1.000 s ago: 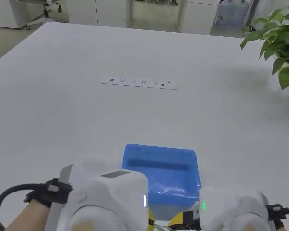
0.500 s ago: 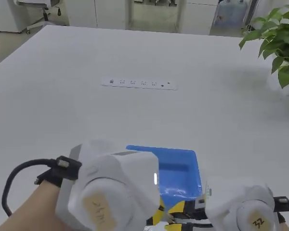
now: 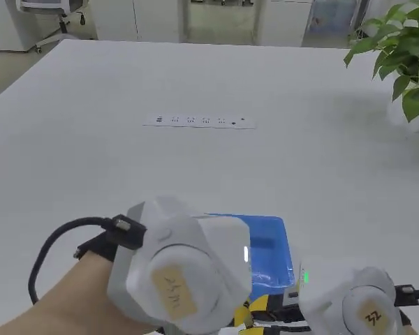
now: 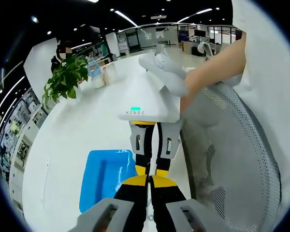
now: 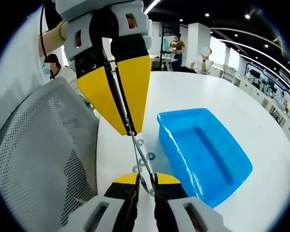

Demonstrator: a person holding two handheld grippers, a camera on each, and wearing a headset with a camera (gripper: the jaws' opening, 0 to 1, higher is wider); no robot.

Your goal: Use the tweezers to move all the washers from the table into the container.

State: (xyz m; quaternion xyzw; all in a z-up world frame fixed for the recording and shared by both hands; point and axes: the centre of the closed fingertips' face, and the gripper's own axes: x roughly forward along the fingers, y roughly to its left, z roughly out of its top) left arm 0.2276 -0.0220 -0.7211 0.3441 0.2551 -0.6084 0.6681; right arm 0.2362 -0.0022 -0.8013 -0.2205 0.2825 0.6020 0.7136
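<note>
Gripping the tweezers (image 5: pixel 139 157) between nearly closed jaws, the right tool (image 5: pixel 146 178) faces the left tool (image 5: pixel 129 129) at 12 o'clock, clamped on them too; washers (image 5: pixel 151 156) lie on the surface (image 5: pixel 261 111) beside them, blue container (image 5: pixel 203 154) at 2 o'clock.

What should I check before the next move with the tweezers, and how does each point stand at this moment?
1. The tweezers sit between the jaws of the right gripper: ok.
2. The left gripper is off the tweezers: not ok, its jaws close on their far end.
3. The washers lie free on the table: ok, several lie there.
4. The container is open on top and stands beside the washers: ok.
5. The tips of the tweezers can open and close: cannot tell.
</note>
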